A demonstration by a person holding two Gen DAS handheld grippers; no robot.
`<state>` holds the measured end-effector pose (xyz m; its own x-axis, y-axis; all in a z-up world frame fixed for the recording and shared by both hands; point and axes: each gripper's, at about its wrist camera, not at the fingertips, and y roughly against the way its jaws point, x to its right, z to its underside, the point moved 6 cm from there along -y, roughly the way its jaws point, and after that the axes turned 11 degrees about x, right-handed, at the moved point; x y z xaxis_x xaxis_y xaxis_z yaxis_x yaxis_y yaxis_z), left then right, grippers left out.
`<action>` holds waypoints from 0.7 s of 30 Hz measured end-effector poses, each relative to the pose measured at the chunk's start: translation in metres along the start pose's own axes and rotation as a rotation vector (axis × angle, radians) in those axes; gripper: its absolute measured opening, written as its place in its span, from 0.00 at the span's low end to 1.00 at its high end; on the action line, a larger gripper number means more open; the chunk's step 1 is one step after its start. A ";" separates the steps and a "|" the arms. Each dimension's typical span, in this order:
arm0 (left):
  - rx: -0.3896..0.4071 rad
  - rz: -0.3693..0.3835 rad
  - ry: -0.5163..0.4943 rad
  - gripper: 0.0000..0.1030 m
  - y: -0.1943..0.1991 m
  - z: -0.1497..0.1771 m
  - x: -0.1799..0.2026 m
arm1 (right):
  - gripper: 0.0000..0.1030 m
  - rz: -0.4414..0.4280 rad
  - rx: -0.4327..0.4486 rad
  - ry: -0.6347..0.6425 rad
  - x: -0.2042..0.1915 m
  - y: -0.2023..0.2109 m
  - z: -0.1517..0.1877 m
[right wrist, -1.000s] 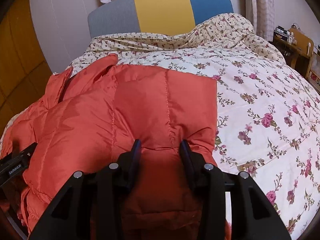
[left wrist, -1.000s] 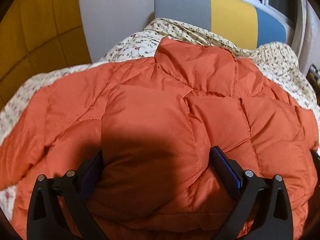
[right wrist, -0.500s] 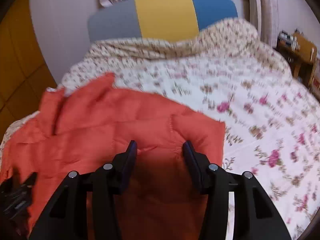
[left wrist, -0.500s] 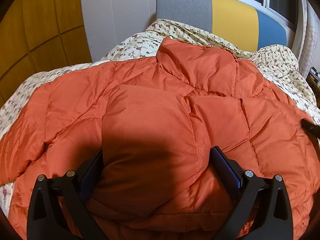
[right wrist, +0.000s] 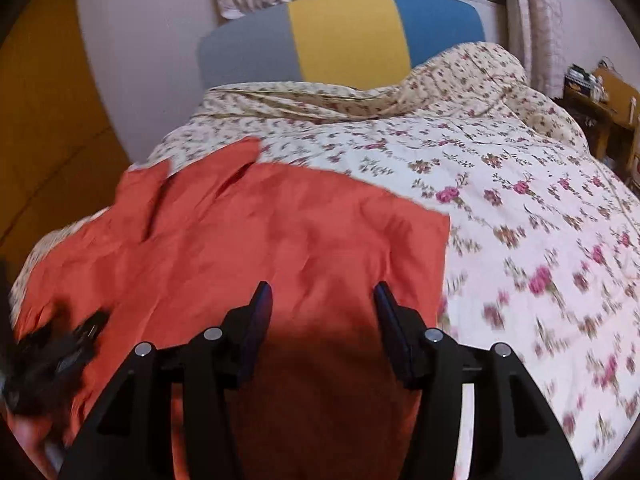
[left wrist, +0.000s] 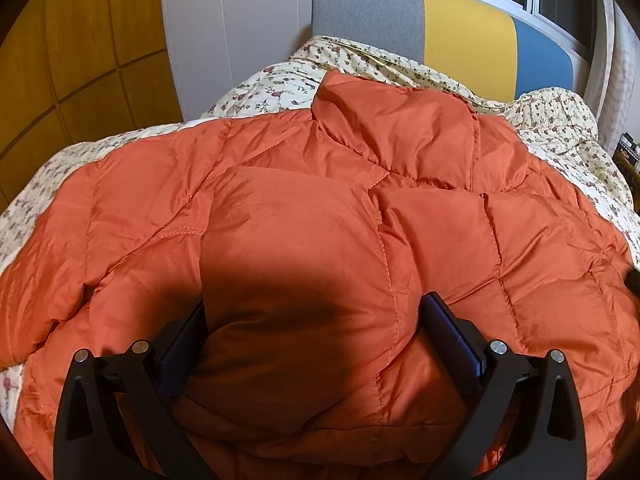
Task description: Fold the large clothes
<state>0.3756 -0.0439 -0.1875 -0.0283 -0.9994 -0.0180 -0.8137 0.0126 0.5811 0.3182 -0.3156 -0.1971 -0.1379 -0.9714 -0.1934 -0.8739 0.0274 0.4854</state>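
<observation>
The jacket (left wrist: 320, 240) is lying across the bed's (right wrist: 540, 220) left side. The right gripper (right wrist: 322, 300) is spreading wider and letting its fold settle, while the left gripper (left wrist: 312, 316) is still pinching a puffy bunch.

Jacket (left wrist: 320, 240) on bedspread (right wrist: 520, 208)
</observation>
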 end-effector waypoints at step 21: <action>-0.032 0.087 0.045 0.97 0.018 0.008 -0.007 | 0.56 0.154 -0.068 0.193 -0.015 -0.012 0.035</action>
<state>0.3569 -0.0366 -0.1834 -0.0712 -0.9950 0.0697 -0.7906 0.0989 0.6043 0.3146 -0.2935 -0.2302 -0.1700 -0.9842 0.0504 -0.8153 0.1691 0.5538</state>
